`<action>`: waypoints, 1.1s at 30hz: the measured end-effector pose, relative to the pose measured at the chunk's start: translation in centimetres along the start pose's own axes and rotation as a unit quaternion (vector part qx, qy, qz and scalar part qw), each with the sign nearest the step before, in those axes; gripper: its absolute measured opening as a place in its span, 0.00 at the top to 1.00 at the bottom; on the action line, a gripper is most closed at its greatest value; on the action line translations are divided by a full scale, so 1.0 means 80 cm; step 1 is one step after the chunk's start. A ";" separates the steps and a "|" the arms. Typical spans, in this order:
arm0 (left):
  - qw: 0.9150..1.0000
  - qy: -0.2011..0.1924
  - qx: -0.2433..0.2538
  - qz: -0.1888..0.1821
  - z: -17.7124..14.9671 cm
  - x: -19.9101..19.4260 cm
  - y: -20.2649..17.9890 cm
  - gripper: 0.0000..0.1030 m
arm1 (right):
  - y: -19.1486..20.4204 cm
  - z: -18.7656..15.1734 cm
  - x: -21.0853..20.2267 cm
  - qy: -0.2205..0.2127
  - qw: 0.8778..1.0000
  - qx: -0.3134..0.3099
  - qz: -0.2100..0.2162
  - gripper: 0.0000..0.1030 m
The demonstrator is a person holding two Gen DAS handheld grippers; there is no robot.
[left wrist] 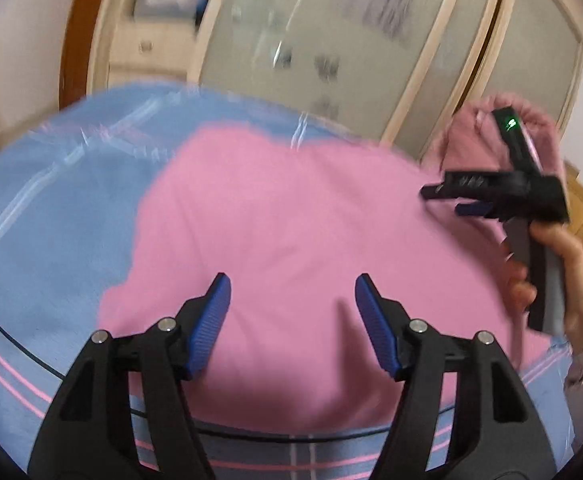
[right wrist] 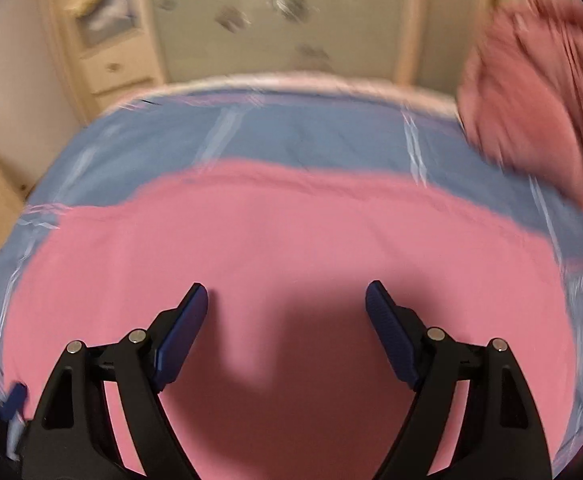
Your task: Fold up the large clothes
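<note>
Bed sheet (left wrist: 43,216), blue with pale and pink stripes, fills most of both views and carries everything else. Behind it a wardrobe with frosted sliding doors (left wrist: 331,32), cream frames, dark floral-looking marks on the panels, too blurred to read as any writing. Left of that a cream drawer unit (left wrist: 147,48) with small knobs. Pink garment (left wrist: 291,220) lies spread flat on the sheet, near the front edge, mostly smooth with a few soft creases; in the right wrist view its far edge runs across the sheet with blue showing beyond it. Darker pink bundle of fabric (right wrist: 531,100) sits at the far right of the bed, blurred, touching or just past the garment's right side, can't tell which. Right hand (left wrist: 551,272) grips the handle of the right gripper (left wrist: 443,200), seen from the left wrist view over the garment's right edge, green light on its body; markings on its side are smeared, not readable. Its own camera shows the jaws well apart, nothing between the pads, only pink cloth and its shadow below. Left gripper (left wrist: 291,292) hovers over the garment's near-middle, jaws apart, blue ribbed pads clear of the cloth, nothing clamped. No legible brand or label anywhere.
</note>
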State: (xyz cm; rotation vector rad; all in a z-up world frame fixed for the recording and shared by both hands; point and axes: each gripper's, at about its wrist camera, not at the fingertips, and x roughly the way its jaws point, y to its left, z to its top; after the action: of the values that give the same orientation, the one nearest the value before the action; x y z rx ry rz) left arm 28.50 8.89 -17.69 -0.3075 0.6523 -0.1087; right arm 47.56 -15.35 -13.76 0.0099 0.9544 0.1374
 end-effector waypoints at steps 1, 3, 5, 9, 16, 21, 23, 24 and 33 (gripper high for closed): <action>1.000 0.007 0.006 0.002 -0.001 0.006 0.000 0.38 | -0.008 0.000 0.012 0.005 1.000 0.003 -0.003 0.20; 1.000 0.010 0.022 0.012 -0.003 0.010 -0.005 0.38 | -0.007 0.003 0.034 -0.004 0.999 -0.010 -0.032 0.16; 0.999 0.010 0.034 0.023 -0.005 0.013 -0.011 0.38 | -0.006 0.011 0.053 -0.006 0.999 0.017 -0.031 0.10; 0.998 0.009 0.050 0.032 -0.008 0.016 -0.013 0.37 | -0.007 0.030 0.072 -0.012 0.999 0.026 -0.042 0.04; 0.999 -0.025 0.022 0.011 0.003 -0.025 -0.014 0.37 | -0.041 -0.001 -0.028 -0.095 0.994 0.042 0.030 0.11; 0.999 -0.027 0.028 -0.004 0.019 -0.048 -0.041 0.29 | -0.117 -0.073 -0.096 -0.077 0.994 0.075 0.030 0.11; 0.999 0.006 0.043 -0.008 0.021 -0.032 -0.065 0.29 | -0.138 -0.096 -0.102 -0.058 0.996 0.071 0.017 0.11; 0.998 0.018 0.051 -0.013 0.021 -0.024 -0.080 0.29 | -0.147 -0.105 -0.101 -0.051 0.996 0.067 0.001 0.11; 0.986 0.115 0.114 0.032 0.005 0.091 -0.177 0.26 | -0.207 -0.089 -0.025 -0.006 0.992 0.129 0.006 0.10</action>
State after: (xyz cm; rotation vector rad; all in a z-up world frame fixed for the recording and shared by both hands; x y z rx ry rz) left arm 34.47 -5.84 -17.15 -0.0517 0.8695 -0.1573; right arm 42.50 -32.37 -17.37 0.2551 0.9545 0.0237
